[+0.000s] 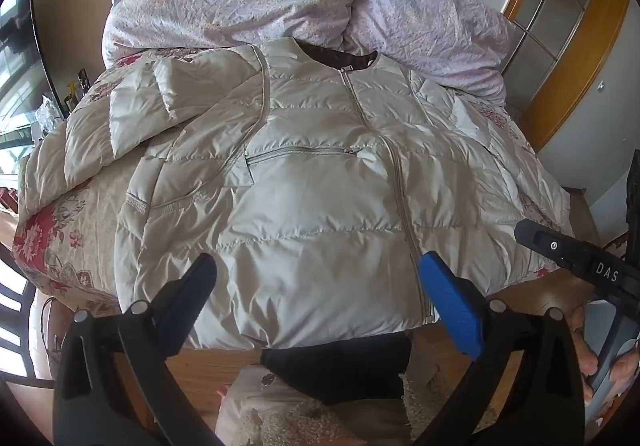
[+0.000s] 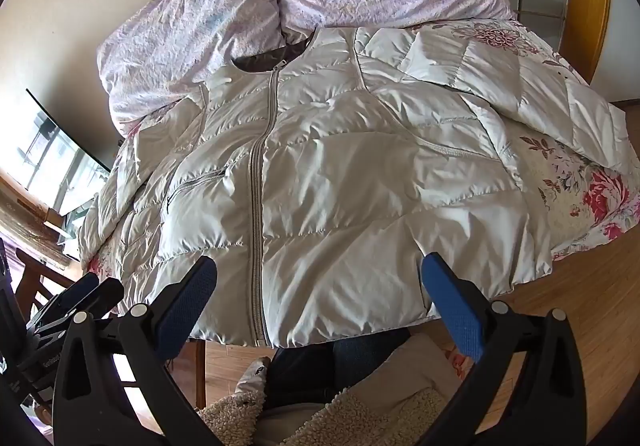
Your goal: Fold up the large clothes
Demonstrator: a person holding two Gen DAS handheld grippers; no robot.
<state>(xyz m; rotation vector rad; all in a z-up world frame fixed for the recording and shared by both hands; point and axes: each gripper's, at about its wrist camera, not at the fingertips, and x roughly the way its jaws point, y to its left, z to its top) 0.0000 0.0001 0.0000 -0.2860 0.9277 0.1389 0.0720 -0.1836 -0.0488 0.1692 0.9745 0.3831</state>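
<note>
The left gripper [image 1: 318, 274] tilts steeply downward with its jaws spread wide and nothing between the blue pads [image 1: 454, 302]. The right gripper [image 2: 320, 274] is angled down much the same, its jaws just as far apart and empty, its blue pads [image 2: 456, 304] clear of any contact. In the left wrist view the right gripper's black body reaches in from the right edge, with the person's hand [image 1: 592, 350] wrapped around its handle. In the right wrist view the left gripper's black frame shows at the lower left. The two sit side by side at the near edge.
</note>
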